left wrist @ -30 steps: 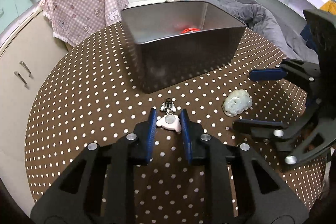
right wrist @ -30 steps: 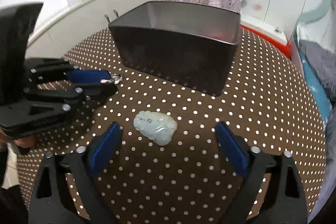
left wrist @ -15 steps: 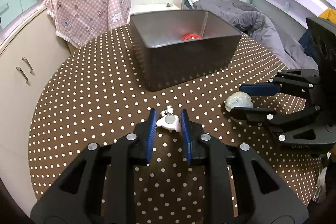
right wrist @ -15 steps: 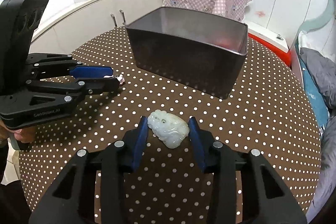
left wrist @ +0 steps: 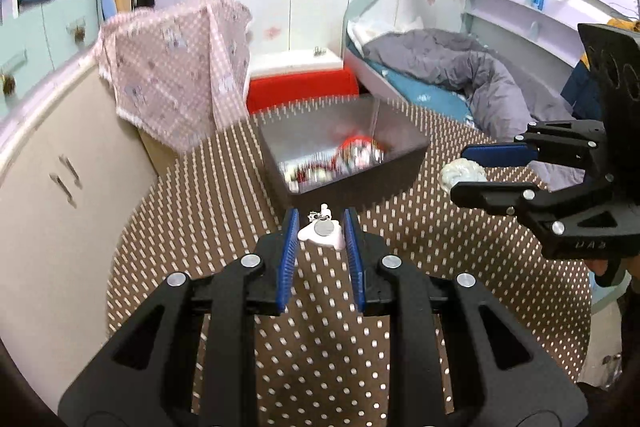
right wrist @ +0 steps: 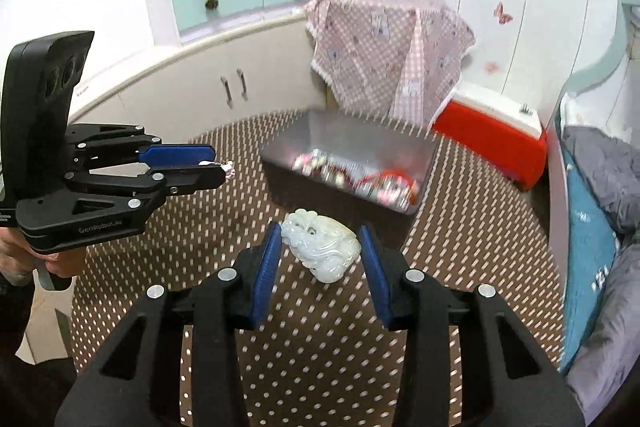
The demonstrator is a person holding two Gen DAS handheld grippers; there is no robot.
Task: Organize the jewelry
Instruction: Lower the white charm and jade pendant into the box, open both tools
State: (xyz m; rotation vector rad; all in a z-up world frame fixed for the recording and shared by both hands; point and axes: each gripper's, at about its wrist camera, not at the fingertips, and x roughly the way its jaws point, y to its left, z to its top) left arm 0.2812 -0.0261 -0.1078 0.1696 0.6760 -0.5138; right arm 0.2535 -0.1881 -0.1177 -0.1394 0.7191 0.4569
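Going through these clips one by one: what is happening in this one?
A person is tidying jewelry with a handheld gripper in each hand. The left gripper is shut on a small white charm, and the right gripper is shut on a pale carved jade pendant. Both pieces are held up above the polka-dot table, in front of a grey bin that already contains other jewelry.

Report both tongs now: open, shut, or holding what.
Left tongs: shut on the small white charm.
Right tongs: shut on the pale jade carving.
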